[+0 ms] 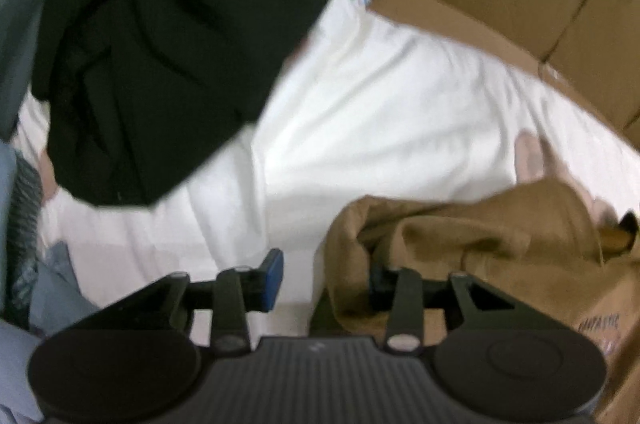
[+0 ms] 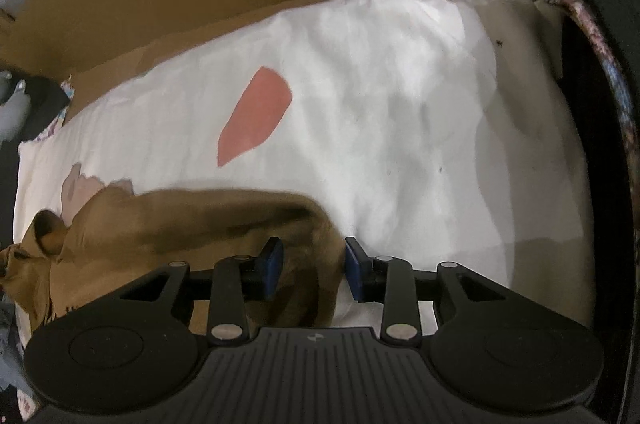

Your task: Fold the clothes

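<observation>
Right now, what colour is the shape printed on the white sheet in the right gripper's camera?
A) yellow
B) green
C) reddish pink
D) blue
C: the shape on the white sheet is plainly reddish pink, lying just beyond the brown garment.

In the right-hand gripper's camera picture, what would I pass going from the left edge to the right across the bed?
Brown garment → pink patch on the white sheet → bare white sheet → dark patterned edge at the far right.
</observation>
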### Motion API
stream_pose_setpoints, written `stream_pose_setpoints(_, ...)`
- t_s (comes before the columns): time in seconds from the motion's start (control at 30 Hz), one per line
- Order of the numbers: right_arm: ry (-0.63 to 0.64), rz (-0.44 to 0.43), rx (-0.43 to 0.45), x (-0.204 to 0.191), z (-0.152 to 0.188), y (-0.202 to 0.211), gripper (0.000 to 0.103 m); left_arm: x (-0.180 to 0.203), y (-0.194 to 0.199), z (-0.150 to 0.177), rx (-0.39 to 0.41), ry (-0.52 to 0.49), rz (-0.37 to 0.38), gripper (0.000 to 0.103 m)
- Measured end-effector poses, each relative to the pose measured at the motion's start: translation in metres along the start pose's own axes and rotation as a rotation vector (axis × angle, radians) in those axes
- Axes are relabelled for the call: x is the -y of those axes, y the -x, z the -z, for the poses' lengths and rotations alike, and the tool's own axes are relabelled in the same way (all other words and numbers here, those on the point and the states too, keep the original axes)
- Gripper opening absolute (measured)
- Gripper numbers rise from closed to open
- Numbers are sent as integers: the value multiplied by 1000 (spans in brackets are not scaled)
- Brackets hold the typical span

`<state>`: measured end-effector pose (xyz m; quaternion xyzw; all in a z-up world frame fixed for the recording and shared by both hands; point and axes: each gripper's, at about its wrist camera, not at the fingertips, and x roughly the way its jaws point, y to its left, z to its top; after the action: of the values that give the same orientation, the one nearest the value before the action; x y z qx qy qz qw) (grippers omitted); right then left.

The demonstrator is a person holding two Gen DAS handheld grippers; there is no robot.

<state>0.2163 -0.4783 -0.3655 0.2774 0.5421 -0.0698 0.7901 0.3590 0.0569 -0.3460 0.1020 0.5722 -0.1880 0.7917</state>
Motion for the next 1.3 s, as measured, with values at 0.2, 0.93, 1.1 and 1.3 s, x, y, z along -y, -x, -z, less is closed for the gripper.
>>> stream_pose_setpoints(0.2, 99, 42, -8, -8, 8, 8, 1, 1, 8, 16, -36, -117, -42, 7)
stream_pose_setpoints(0.93, 192, 33, -61, 2, 19, 37, 41, -4, 50, 28, -93, -153, -53, 43)
stream_pose_setpoints(1.1, 184, 1, -43, -1, 23, 45, 43, 4, 66, 28, -92, -196, -52, 49)
stream_pose_setpoints(1.3, 240, -6, -46, -4, 21, 51, 43, 1, 68, 35, -78, -172, -78, 50)
